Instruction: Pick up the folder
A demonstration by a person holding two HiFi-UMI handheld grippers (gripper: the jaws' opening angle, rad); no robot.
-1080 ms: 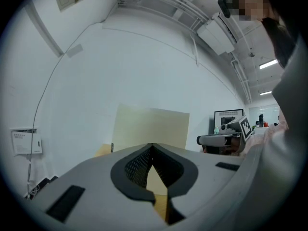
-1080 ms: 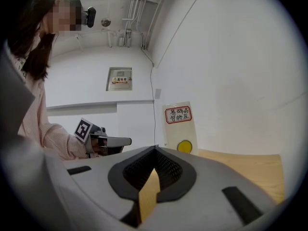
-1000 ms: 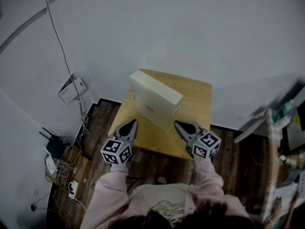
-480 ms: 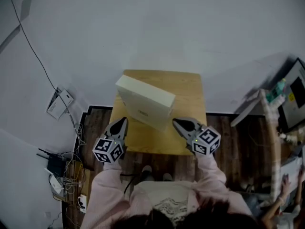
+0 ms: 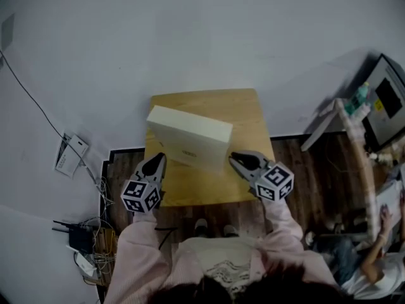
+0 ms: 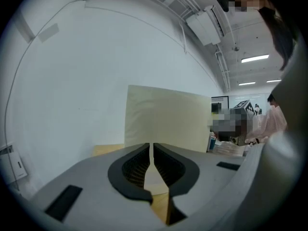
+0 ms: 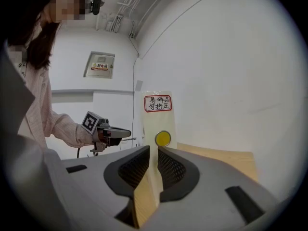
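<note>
Folder (image 5: 190,141) standing on table (image 5: 240,116), left gripper (image 5: 156,162) closed, nearer than before, right gripper (image 5: 235,159) just opening

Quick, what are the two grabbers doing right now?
Left gripper: closed, empty.
Right gripper: slightly open, its jaws have just been opening; nothing held, the folder stands just ahead.

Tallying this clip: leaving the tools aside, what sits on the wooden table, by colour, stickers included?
Cream folder: 1
Red-bordered label on its end: 1
Yellow round sticker below that label: 1
Total: 3
</note>
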